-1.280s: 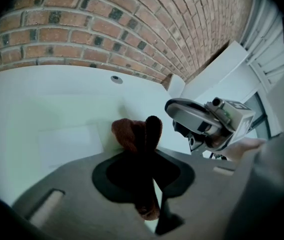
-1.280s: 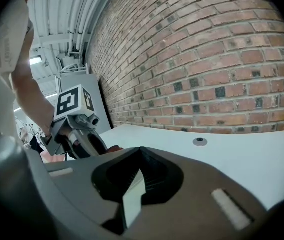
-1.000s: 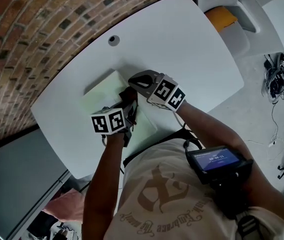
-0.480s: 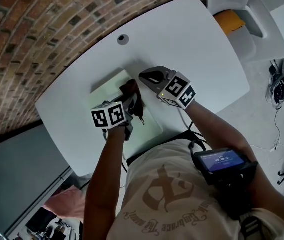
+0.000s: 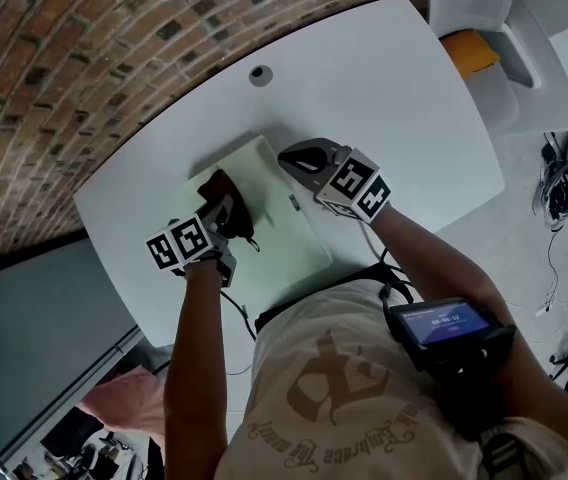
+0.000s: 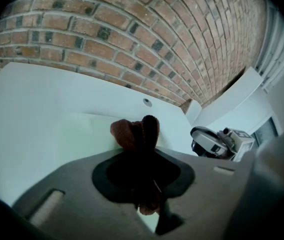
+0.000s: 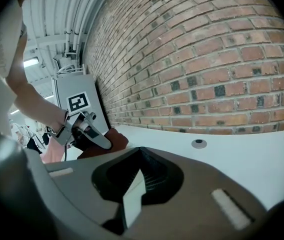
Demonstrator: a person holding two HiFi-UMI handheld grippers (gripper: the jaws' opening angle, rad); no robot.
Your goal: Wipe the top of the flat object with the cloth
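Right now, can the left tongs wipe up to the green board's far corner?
Probably yes. The left tongs hold the dark red cloth on the pale green flat board, with bare board ahead. The right tongs grip its edge close by, leaving little room.

Board [image 5: 279, 238] near half is being left free; far-left part is being blocked by left gripper [image 5: 226, 208] and cloth [image 5: 214, 186], far-right edge by right gripper [image 5: 289, 158].

Beige T-shirt [image 5: 334, 388], brown emblem [image 5: 329, 380], black chest screen [image 5: 442, 326], grey left tongs [image 5: 222, 206], right tongs [image 5: 289, 158], black-and-white marker cubes [image 5: 356, 186]
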